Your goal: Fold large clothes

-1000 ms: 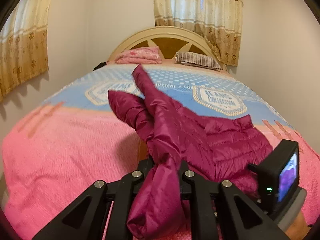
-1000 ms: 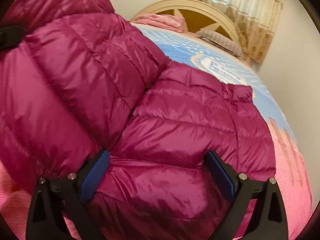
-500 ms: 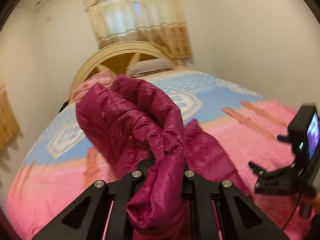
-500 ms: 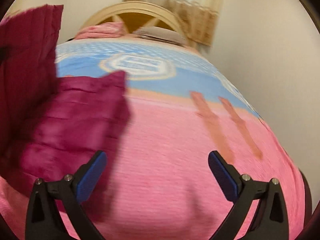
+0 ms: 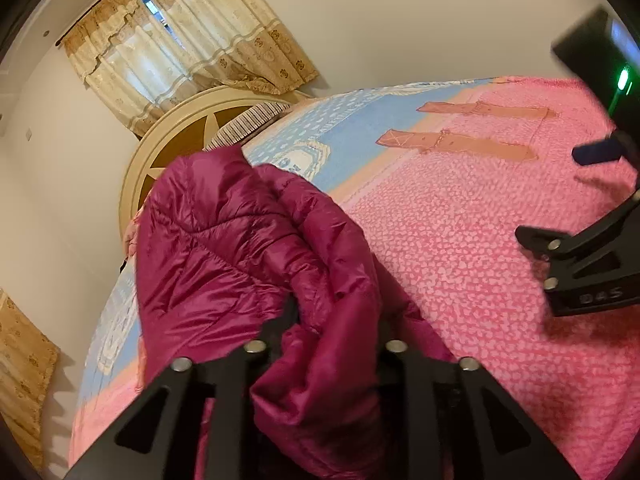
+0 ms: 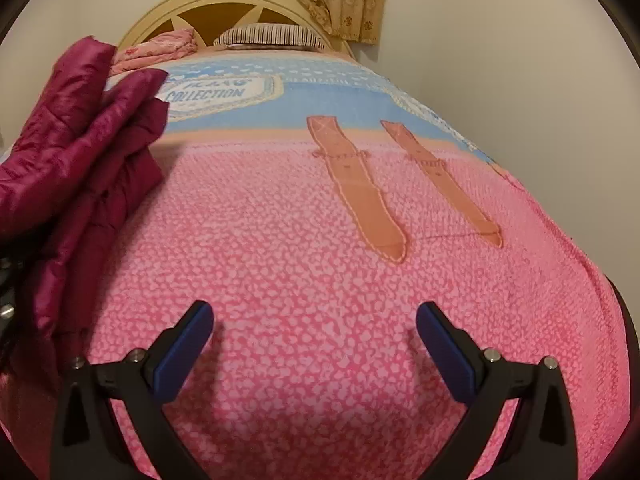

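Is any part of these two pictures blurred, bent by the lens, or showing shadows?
Left wrist view: the bed and walls curve strongly, and the right gripper looks slightly smeared. Right wrist view: sharp; soft shadows lie under the open right gripper; the jacket shows sheen.

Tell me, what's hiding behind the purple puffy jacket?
Behind the jacket you can see the cream headboard, a striped pillow and the blue blanket. Whatever lies directly under the jacket is covered.

glossy quilted jacket point(image 5: 224, 248); nubby matt cloth bedspread point(image 6: 320, 280); wooden headboard point(image 6: 240, 4).
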Demonstrator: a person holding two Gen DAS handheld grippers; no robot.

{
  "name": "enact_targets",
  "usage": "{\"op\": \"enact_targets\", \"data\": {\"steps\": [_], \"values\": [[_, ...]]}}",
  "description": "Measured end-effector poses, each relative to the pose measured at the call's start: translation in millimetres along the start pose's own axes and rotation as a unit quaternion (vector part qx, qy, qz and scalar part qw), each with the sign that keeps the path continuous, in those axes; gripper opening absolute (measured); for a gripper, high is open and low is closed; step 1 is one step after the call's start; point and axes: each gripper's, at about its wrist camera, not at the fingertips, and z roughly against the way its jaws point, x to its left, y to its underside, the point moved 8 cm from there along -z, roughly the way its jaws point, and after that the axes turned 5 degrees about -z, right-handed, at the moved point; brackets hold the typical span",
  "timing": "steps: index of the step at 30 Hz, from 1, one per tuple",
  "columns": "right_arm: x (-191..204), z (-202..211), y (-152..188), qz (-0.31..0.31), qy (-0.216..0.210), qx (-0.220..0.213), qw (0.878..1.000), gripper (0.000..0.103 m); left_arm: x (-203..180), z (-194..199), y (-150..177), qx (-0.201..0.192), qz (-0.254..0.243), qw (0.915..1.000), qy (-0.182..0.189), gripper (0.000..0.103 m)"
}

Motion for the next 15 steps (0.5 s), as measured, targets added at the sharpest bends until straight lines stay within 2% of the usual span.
{"op": "enact_targets", "data": {"steps": [1,2,4,5,6,8,10,11,12,13,15], "values": [[-1.0,0.6,-0.3,-0.002,0.001,0.000,1.000,0.103,2.0,8.4,-3.7,-0.006,0.005,1.0000,0.001,0.048],[-2.4,1.2,-2.4,-0.005,0.002,-0.001,1.000,0.103,7.0,23.8,-8.9,-0.023,0.015,0.9996,0.006,0.056],[-8.2,-0.1,-11.3,-0.012,0.003,-0.007,1.000,0.103,19.1,52.5,-17.8,-0.057,0.036,0.9977,0.007,0.093],[-11.8,-1.5,-20.1,-0.017,0.002,-0.010,1.000,0.102,29.3,68.5,-22.2,-0.081,0.050,0.9955,0.001,0.099],[-13.7,2.2,-27.4,-0.023,0.002,-0.014,1.000,0.100,44.1,83.5,-25.1,-0.103,0.068,0.9923,-0.006,0.101],[-13.4,10.9,-40.6,-0.038,-0.004,-0.024,0.999,0.086,68.4,88.4,-23.7,-0.106,0.103,0.9890,-0.006,0.101],[-4.4,20.2,-57.3,-0.045,-0.019,-0.030,0.998,0.077,101.2,74.5,-12.0,-0.080,0.142,0.9862,-0.029,0.101],[2.5,27.0,-67.1,-0.049,-0.029,-0.037,0.998,0.074,120.7,60.1,-1.5,-0.050,0.162,0.9841,-0.054,0.101],[13.0,36.7,-82.0,-0.053,-0.042,-0.049,0.997,0.074,139.0,45.3,10.6,-0.016,0.186,0.9798,-0.072,0.101],[22.5,41.6,-93.6,-0.052,-0.051,-0.058,0.996,0.074,161.2,29.9,25.8,0.015,0.225,0.9709,-0.081,0.101],[53.8,61.8,-121.9,-0.048,-0.079,-0.080,0.993,0.074,193.0,14.3,47.5,0.039,0.283,0.9531,-0.099,0.101]]}}
